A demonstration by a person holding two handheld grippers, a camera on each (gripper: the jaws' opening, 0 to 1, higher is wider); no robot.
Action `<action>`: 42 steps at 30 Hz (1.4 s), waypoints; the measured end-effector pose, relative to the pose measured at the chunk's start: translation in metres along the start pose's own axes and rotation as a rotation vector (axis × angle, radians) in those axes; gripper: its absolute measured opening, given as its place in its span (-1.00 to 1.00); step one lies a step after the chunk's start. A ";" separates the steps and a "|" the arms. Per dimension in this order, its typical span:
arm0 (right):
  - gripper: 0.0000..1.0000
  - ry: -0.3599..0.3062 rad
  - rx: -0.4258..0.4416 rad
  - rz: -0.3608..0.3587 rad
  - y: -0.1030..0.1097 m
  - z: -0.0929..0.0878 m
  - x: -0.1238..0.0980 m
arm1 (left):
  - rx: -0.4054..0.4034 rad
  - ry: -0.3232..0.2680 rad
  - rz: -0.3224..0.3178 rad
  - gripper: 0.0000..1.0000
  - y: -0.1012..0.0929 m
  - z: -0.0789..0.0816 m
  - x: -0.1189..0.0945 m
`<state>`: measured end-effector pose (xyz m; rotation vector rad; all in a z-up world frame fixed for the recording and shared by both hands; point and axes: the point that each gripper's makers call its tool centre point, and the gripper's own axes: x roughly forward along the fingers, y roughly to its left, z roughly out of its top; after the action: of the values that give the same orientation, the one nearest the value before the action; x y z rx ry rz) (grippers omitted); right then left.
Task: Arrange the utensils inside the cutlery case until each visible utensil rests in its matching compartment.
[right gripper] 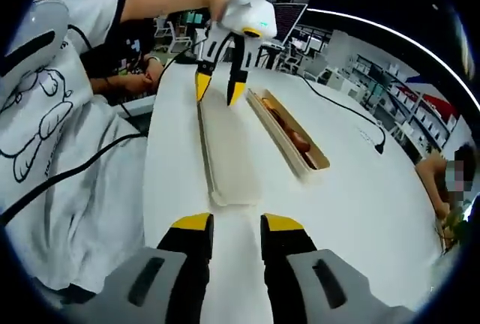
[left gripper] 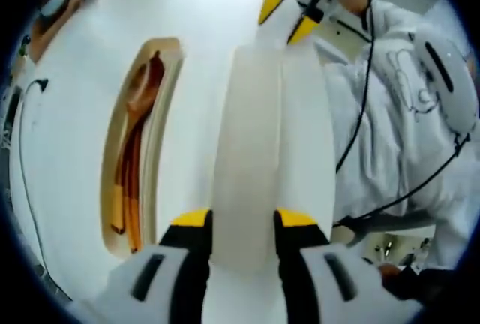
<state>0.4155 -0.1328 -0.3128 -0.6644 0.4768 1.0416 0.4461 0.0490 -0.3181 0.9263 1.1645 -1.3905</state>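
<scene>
Hidden: the utensils (left gripper: 133,151) (right gripper: 289,130) lie brown and overlapped in the tray (left gripper: 169,114) (right gripper: 319,160); a spoon bowl can be made out at one end, but the number and kind of the rest cannot be told
Cut off: the lid's end nearest the left gripper sits behind its jaws in the left gripper view; the table (left gripper: 187,54) (right gripper: 360,204) runs out of both views
Lid: the lid (left gripper: 247,136) (right gripper: 232,159), long and pale, lies flat on the table with a gripper at each end
Left gripper: the left gripper (left gripper: 244,219) (right gripper: 219,88) stands at one end of the lid, jaws narrow and closed against the lid's two long sides
Right gripper: the right gripper (right gripper: 238,223) (left gripper: 287,18) is at the lid's other end, jaws parted with nothing between them, tips just short of the lid
Tray: alongside the lid, parallel to it and apart from it, on the side away from the person holding the grippers
Around: that person's white shirt (left gripper: 405,114) (right gripper: 60,129) and a black cable (left gripper: 364,99) (right gripper: 67,178) hang beside the table edge nearest the lid; another cable (right gripper: 352,114) lies beyond the tray; a second person (right gripper: 450,181) sits farther off on that side
Room: a bare strip of table between lid and tray, wide bare table beyond the tray, only a thin strip between lid and table edge
</scene>
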 end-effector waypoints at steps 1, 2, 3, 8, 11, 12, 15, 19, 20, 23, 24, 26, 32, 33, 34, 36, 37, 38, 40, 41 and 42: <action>-0.49 0.002 -0.006 0.009 0.002 0.000 0.002 | 0.004 0.003 0.000 -0.32 0.001 -0.001 -0.001; -0.49 0.000 -0.002 0.012 0.000 0.001 0.003 | 0.004 0.003 -0.002 -0.32 0.002 -0.001 -0.001; -0.48 -0.006 -0.008 0.009 0.001 0.001 0.004 | 0.002 0.001 -0.006 -0.32 0.002 -0.001 -0.001; -0.49 -0.039 -0.127 -0.053 -0.008 0.010 0.014 | -0.008 -0.008 -0.026 -0.32 0.002 -0.001 -0.002; -0.51 -0.043 -0.244 -0.080 -0.009 0.015 0.018 | -0.023 -0.021 -0.041 -0.32 0.003 0.000 -0.002; -0.53 -0.047 -0.272 -0.078 -0.007 0.016 0.020 | -0.027 -0.027 -0.045 -0.32 0.003 0.000 -0.002; -0.67 -0.096 -0.374 -0.066 0.003 0.023 0.024 | -0.023 -0.046 -0.051 -0.32 0.002 0.000 -0.002; -0.76 -0.076 -0.612 -0.148 0.008 0.028 0.028 | -0.024 -0.064 -0.058 -0.32 0.003 0.000 -0.002; -0.76 -0.079 -0.600 -0.143 0.010 0.028 0.030 | -0.024 -0.069 -0.065 -0.32 0.002 0.000 -0.002; -0.77 -0.084 -0.569 -0.134 0.005 0.030 0.030 | -0.028 -0.073 -0.071 -0.32 0.002 0.001 -0.002; -0.78 -0.091 -0.560 -0.131 0.002 0.029 0.029 | -0.034 -0.072 -0.070 -0.31 0.002 0.001 -0.002; -0.80 -0.096 -0.553 -0.130 -0.001 0.029 0.030 | -0.045 -0.076 -0.069 -0.31 0.001 0.002 -0.001; -0.83 -0.081 -0.576 -0.135 -0.006 0.028 0.028 | -0.014 -0.102 -0.057 -0.29 -0.002 0.002 -0.003; -0.84 -0.082 -0.574 -0.134 -0.007 0.028 0.028 | 0.005 -0.105 -0.043 -0.28 -0.003 0.002 -0.004; -0.84 -0.086 -0.572 -0.135 -0.008 0.029 0.027 | 0.016 -0.122 -0.032 -0.26 -0.004 0.003 -0.008; -0.86 -0.087 -0.570 -0.138 -0.009 0.029 0.027 | 0.032 -0.179 0.009 -0.20 -0.006 0.008 -0.018; -0.87 -0.089 -0.574 -0.143 -0.010 0.029 0.026 | 0.050 -0.203 0.037 -0.18 -0.007 0.010 -0.024; -0.87 -0.088 -0.573 -0.144 -0.011 0.029 0.026 | 0.076 -0.236 0.058 -0.18 -0.010 0.012 -0.030; -0.88 -0.092 -0.571 -0.147 -0.012 0.029 0.025 | 0.092 -0.307 0.090 -0.19 -0.019 0.015 -0.043; -0.88 -0.094 -0.569 -0.148 -0.012 0.029 0.025 | 0.109 -0.333 0.113 -0.19 -0.022 0.012 -0.051; -0.88 -0.096 -0.566 -0.147 -0.013 0.029 0.025 | 0.119 -0.348 0.134 -0.18 -0.023 0.011 -0.054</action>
<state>0.4393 -0.1007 -0.3047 -1.1262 0.0384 1.0673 0.4318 0.0498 -0.2602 0.7898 0.7524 -1.4539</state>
